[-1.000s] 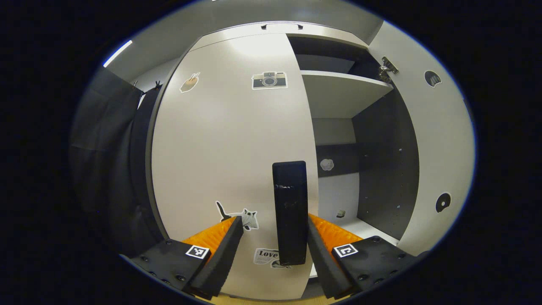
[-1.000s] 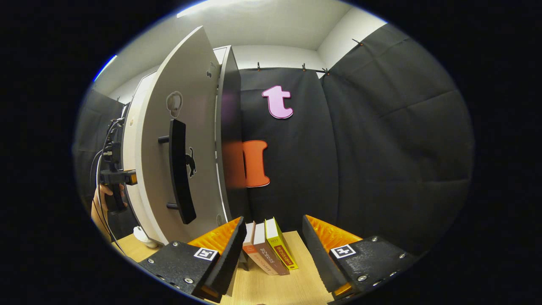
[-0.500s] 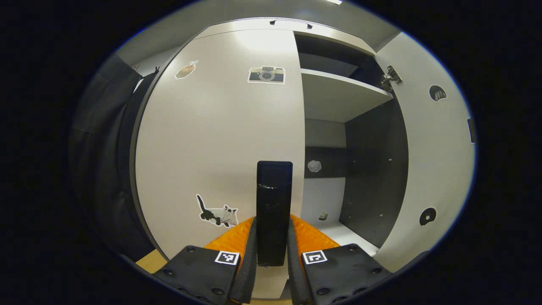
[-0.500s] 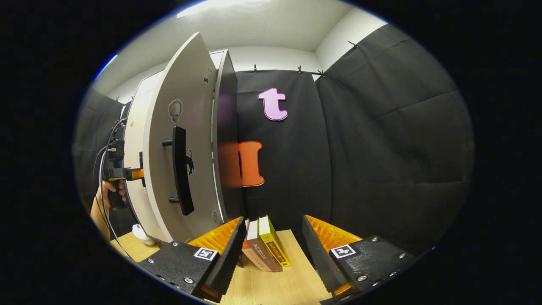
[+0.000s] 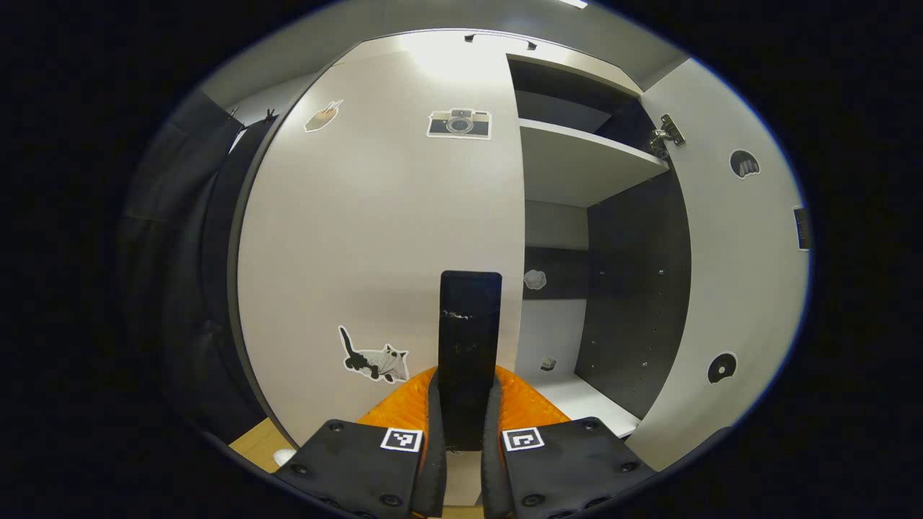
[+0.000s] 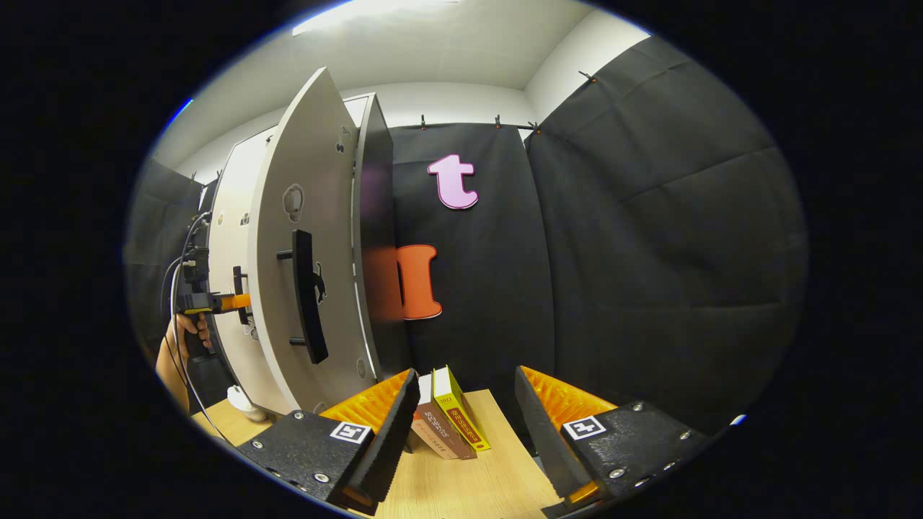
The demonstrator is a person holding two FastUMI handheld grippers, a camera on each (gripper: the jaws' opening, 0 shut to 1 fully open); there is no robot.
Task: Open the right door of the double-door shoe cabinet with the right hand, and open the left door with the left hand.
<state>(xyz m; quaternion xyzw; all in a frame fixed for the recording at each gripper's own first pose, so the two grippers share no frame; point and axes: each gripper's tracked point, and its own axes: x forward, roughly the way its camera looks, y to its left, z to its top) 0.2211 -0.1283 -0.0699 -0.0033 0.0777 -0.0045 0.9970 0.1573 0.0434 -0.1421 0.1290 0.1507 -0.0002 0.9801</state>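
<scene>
In the left gripper view the pale left door (image 5: 375,238) of the shoe cabinet stands closed, with stickers on it. Its black vertical handle (image 5: 469,339) rises between my left gripper's fingers, and the left gripper (image 5: 465,440) is shut on it. The right door (image 5: 743,274) is swung open, showing a shelf (image 5: 584,155) and a dark inner wall. In the right gripper view the open right door (image 6: 310,252) with its black handle (image 6: 306,295) stands to the left. My right gripper (image 6: 465,411) is open and holds nothing. Farther left, a hand holds the left gripper (image 6: 216,303) at the left door's handle.
A wooden tabletop (image 6: 490,476) lies below the right gripper, with three leaning books (image 6: 451,422) at the black cloth wall. A small white object (image 6: 241,400) sits on the table by the cabinet's base.
My left gripper went from open around the left door's handle to shut on it. The right gripper has drawn back a little from the open right door.
</scene>
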